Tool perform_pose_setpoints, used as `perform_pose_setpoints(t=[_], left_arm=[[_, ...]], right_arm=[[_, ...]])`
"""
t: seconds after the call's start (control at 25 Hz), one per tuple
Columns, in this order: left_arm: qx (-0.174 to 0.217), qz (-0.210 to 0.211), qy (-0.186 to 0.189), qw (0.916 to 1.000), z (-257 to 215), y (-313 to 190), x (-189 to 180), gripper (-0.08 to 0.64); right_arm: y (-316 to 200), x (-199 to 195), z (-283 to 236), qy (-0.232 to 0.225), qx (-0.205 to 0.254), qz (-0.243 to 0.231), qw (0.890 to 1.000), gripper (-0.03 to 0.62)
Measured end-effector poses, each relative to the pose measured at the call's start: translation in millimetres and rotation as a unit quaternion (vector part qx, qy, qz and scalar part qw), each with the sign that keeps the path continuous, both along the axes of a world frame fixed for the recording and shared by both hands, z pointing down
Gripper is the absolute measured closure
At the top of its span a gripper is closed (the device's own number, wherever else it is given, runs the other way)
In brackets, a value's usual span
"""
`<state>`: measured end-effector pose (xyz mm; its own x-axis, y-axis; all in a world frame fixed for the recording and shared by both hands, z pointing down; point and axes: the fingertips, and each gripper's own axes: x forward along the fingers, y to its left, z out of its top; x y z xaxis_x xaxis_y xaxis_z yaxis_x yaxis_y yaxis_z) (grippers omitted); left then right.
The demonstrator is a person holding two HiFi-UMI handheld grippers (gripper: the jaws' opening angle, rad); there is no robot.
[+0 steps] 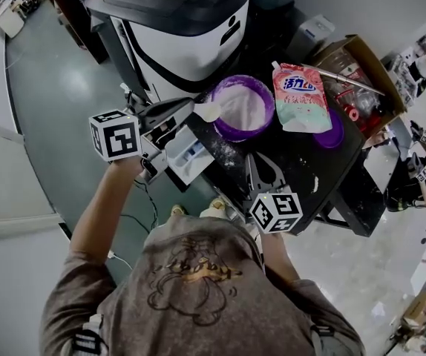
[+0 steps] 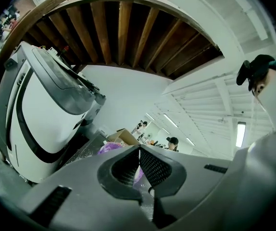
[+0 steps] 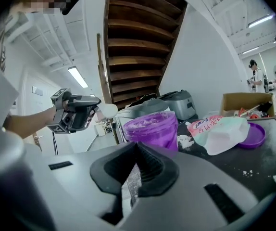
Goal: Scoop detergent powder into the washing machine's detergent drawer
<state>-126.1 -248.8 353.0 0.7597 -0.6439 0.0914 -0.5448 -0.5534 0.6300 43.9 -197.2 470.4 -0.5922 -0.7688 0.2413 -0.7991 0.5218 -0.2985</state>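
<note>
While left tongs (image 2: 139,150) pinch the scoop (image 1: 207,111), right tongs (image 3: 137,147) pressed together, any tilt could dump powder (image 1: 244,110) short of the drawer (image 1: 188,153).

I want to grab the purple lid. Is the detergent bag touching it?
Touching: the right gripper view shows the detergent bag lying with its end on the purple lid.

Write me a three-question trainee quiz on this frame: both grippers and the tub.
1. Fill in: the right gripper's jaws are ___ (apart / together).
2. Which one holds the scoop? A right gripper; B left gripper; C neither.
3. True or false: the tub has its lid on.

Key: 1 together, with nothing between them; 2 B; 3 false, the tub is open and white powder shows in it.
</note>
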Motion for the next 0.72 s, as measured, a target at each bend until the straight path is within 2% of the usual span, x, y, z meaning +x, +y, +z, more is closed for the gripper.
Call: perform_pose_setpoints(t=[0.4,0.72], left_arm=[[0.002,0.023,-0.013,0.9997,17.2,34.1,-34.1,0.537],[-0.008,0.046,-0.036,0.9982,52.2,42.6,-32.5,0.537]], right_arm=[[34.5,-44.2,1.5,0.009,0.000,0.018,1.000,0.591],[50.3,-41.5,3.8,0.024,0.000,0.052,0.998,0.591]])
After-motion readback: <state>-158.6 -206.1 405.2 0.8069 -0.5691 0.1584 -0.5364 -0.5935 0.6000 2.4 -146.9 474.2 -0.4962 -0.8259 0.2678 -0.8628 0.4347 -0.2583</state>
